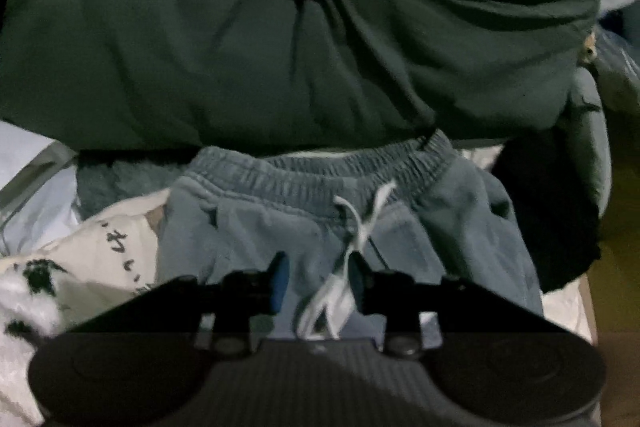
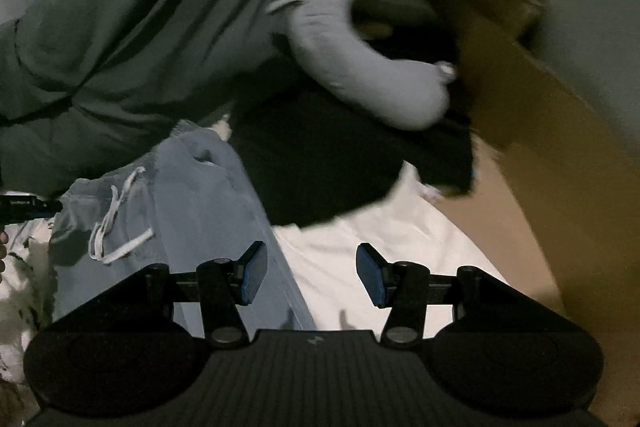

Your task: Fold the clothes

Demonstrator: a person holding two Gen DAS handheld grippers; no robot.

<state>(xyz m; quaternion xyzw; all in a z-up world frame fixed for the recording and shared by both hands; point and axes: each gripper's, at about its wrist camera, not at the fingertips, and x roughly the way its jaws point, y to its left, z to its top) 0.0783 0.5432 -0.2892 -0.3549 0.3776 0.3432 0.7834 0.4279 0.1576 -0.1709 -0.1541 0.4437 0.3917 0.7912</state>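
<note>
Dim light covers my bed's white sheet (image 2: pixel 372 251), where a cream garment (image 1: pixel 108 251) with dark, unreadable handwritten lettering lies at the left. Beside it, blue-grey sweatpants (image 1: pixel 280 223) lie flat below a dark green garment (image 1: pixel 248 47), their white drawstring (image 1: pixel 352 227) running between my left gripper's (image 1: pixel 318 281) parted, non-clamping fingers. Further right, my right gripper (image 2: pixel 311 273) hovers open and empty above the sheet, near a black garment (image 2: pixel 340 163).

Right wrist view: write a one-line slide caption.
Open right gripper above blue drawstring sweatpants and white bedding.
</note>
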